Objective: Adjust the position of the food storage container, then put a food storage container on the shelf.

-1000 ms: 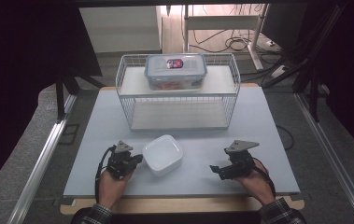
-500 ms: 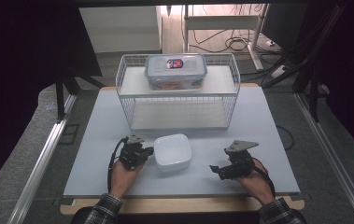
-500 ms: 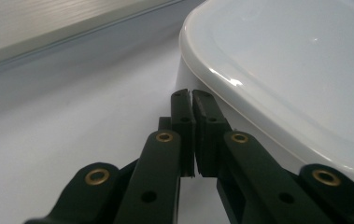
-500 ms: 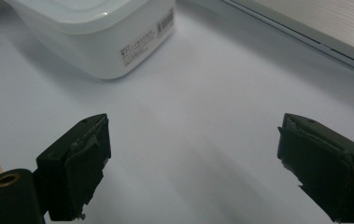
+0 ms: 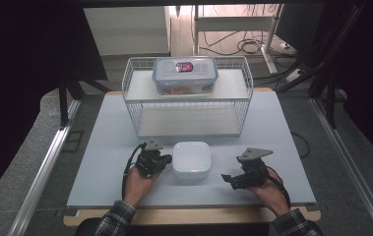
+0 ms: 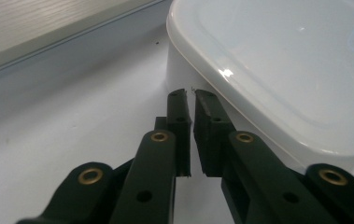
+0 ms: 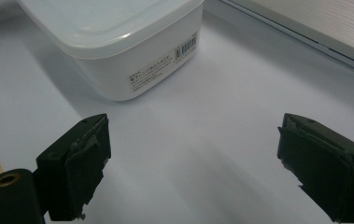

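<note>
A white tub with its lid on sits on the desk near the front edge, between the two grippers; its contents cannot be seen. The left gripper has its jaws nearly together, tips at the tub's side wall under the lid rim. The right gripper rests well apart from the tub, jaws wide apart. Behind, a wire rack carries a clear lidded box holding something reddish.
</note>
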A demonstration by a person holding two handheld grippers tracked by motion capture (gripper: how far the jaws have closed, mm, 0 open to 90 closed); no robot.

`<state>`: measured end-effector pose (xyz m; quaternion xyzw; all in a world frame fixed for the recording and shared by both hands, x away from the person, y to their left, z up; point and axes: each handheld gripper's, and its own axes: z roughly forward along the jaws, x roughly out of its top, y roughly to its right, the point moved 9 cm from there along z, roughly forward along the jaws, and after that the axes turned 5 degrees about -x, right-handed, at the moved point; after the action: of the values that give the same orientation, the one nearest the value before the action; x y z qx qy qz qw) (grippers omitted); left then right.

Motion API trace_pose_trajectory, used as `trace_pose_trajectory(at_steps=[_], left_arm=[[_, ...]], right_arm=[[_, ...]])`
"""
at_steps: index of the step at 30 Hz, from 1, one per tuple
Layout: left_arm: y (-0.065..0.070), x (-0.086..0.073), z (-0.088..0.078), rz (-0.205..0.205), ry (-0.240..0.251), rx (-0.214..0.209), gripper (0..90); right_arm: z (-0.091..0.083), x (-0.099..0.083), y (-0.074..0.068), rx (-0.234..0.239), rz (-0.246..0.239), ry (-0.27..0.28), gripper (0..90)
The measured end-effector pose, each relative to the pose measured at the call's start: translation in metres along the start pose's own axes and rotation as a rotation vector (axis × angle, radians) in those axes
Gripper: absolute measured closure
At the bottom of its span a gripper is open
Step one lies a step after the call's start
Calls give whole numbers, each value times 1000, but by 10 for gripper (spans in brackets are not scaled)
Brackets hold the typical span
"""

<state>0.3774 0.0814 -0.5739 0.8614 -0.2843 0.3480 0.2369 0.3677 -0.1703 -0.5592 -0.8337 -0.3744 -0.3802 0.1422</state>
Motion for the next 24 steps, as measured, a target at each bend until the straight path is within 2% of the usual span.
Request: trace_pose_trajectory(at_steps=[2, 4, 11, 13, 15, 21, 24], left_arm=[[-1, -1, -6, 5, 3, 8, 769], [-2, -3, -13, 17, 10, 20, 666], [-2, -20, -29, 16, 6, -9, 222], [-3, -24, -30, 21, 0, -5, 177], [-3, -22, -31, 19, 9, 3, 114], [2, -19, -27, 60, 31, -22, 61], [1, -17, -28, 34, 27, -32, 52]], right_arm=[[0, 0, 0, -1, -2, 3, 98], [-1, 1, 0, -1, -1, 5, 97], [-3, 3, 1, 0, 0, 18, 92], [-2, 2, 1, -1, -2, 17, 91], [-2, 2, 1, 1, 0, 15, 90], [-1, 5, 0, 5, 12, 23, 65], [-1, 10, 0, 5, 53, 35, 35]])
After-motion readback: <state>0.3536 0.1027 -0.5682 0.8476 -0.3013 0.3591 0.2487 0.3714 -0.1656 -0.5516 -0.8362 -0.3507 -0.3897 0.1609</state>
